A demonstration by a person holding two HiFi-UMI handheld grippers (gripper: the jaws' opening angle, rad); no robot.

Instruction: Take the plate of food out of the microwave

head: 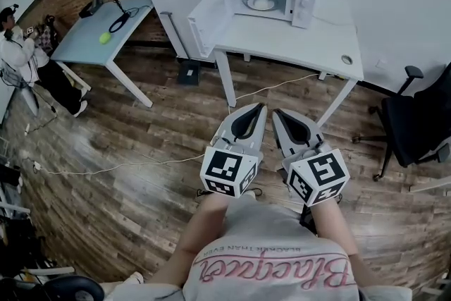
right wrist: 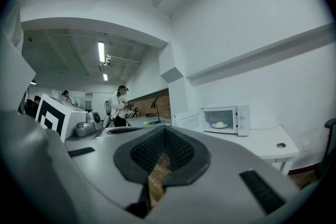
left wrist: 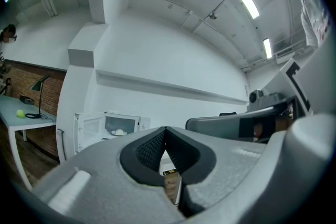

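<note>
A white microwave (head: 271, 0) stands on a white table (head: 296, 39), its door (head: 208, 25) swung open to the left. Inside it sits a plate with pale round food (head: 260, 3). The left gripper view shows the plate (left wrist: 119, 132) small and far, and so does the right gripper view, as plate (right wrist: 219, 125). My left gripper (head: 259, 108) and right gripper (head: 277, 113) are side by side above the wood floor, well short of the table and pointing toward it. The jaws of each, left gripper (left wrist: 165, 128) and right gripper (right wrist: 164, 128), are shut with nothing between them.
A pale blue desk (head: 91, 39) with a lamp and a green ball (head: 105, 38) stands at the left, with a person (head: 21, 53) beside it. A black office chair (head: 416, 123) stands at the right. White cables (head: 106, 167) run across the floor.
</note>
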